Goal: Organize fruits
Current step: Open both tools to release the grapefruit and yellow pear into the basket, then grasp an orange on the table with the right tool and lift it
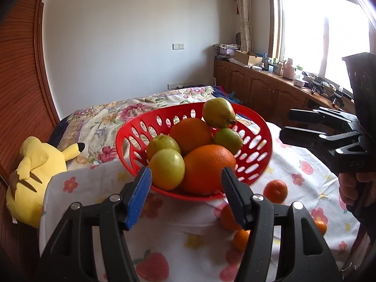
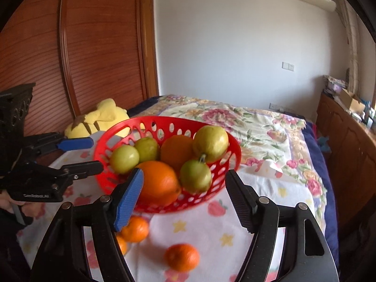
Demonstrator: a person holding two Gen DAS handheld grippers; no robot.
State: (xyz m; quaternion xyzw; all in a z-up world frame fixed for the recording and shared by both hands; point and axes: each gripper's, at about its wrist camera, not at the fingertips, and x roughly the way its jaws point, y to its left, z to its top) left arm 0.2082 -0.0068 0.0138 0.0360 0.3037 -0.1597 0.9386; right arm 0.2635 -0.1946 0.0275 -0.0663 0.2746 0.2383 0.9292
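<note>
A red perforated basket (image 1: 131,127) stands on the fruit-print tablecloth (image 1: 188,232). It holds two large oranges (image 1: 206,169), several green fruits (image 1: 166,169) and a yellow-green pear (image 1: 218,112) on top. Several small mandarins (image 1: 275,191) lie loose on the cloth in front of the basket, the nearest (image 2: 181,257) in the right wrist view. My left gripper (image 1: 186,172) is open just short of the basket's near rim, nothing between its pads. My right gripper (image 2: 185,174) is open too, in front of the basket (image 2: 164,118). Each shows in the other's view: right gripper (image 1: 285,125), left gripper (image 2: 96,154).
A yellow plush toy (image 1: 35,169) lies at the table's left edge against a wooden wardrobe (image 2: 94,58). Behind the basket is a bed with a floral quilt (image 1: 105,115). A cluttered wooden cabinet (image 1: 258,82) runs under the window at the right.
</note>
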